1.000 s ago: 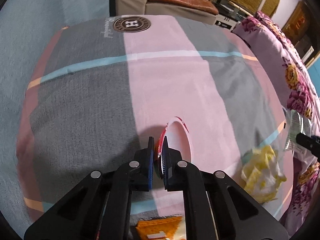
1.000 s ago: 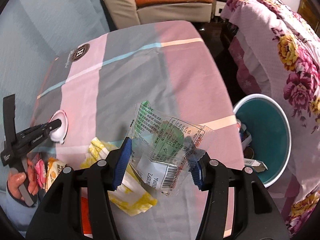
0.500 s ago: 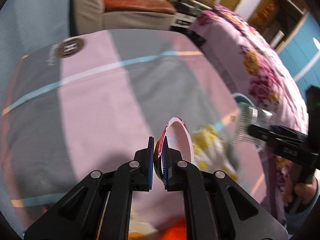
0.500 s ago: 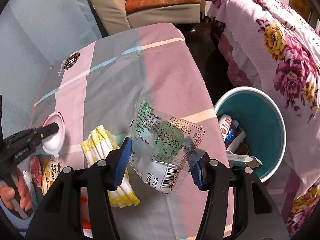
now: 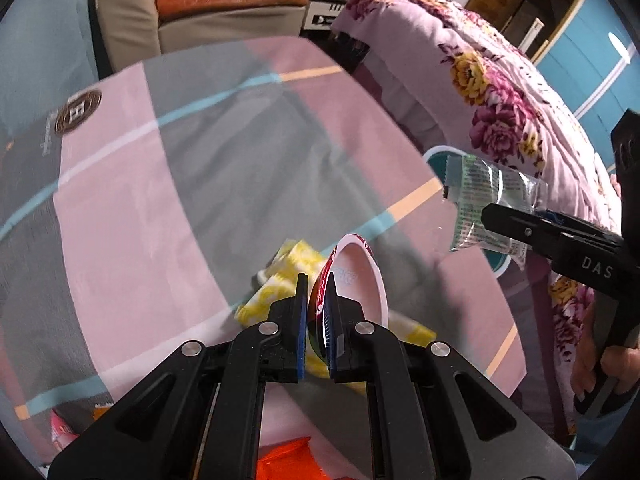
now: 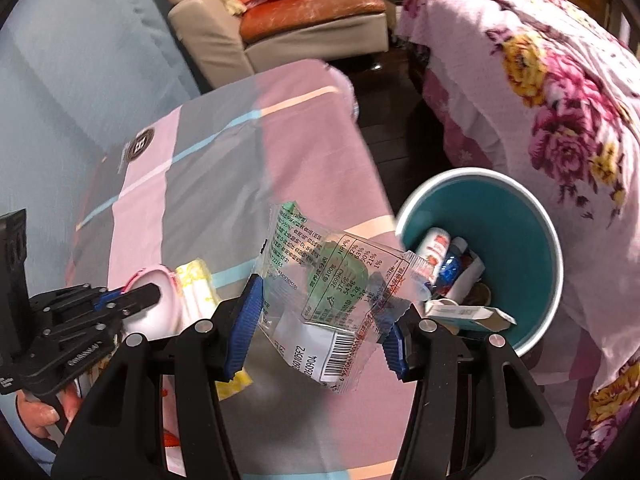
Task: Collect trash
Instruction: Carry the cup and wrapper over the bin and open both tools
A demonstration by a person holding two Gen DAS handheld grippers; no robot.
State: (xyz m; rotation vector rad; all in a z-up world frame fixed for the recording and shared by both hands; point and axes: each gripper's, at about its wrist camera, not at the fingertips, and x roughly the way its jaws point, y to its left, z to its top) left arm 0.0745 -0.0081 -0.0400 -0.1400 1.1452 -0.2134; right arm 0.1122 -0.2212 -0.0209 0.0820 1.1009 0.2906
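My left gripper [image 5: 318,296] is shut on the rim of a small white cup with a red outside [image 5: 360,276], held above the checked tablecloth [image 5: 208,168]. From the right wrist view the same cup [image 6: 154,308] and left gripper [image 6: 154,292] sit low at the left. My right gripper [image 6: 320,328] is shut on a clear printed wrapper [image 6: 324,292], pads pressing its two sides, near the table's right edge. That wrapper [image 5: 486,196] also shows at the right of the left wrist view. A teal bin [image 6: 500,216] with trash inside stands on the floor just right of the table.
A crumpled yellow wrapper [image 5: 280,276] lies on the cloth under the cup. Orange and pink packets [image 5: 288,460] lie near the front edge. A flowered bedspread [image 6: 560,100] hangs beside the bin. A beige and brown sofa [image 5: 200,4] stands beyond the table. A hand [image 5: 600,364] holds the right gripper's handle.
Both grippers have moved right across the table toward the bin, each keeping its hold. The bin now shows larger and closer in the right wrist view; the yellow wrapper now lies under the cup.
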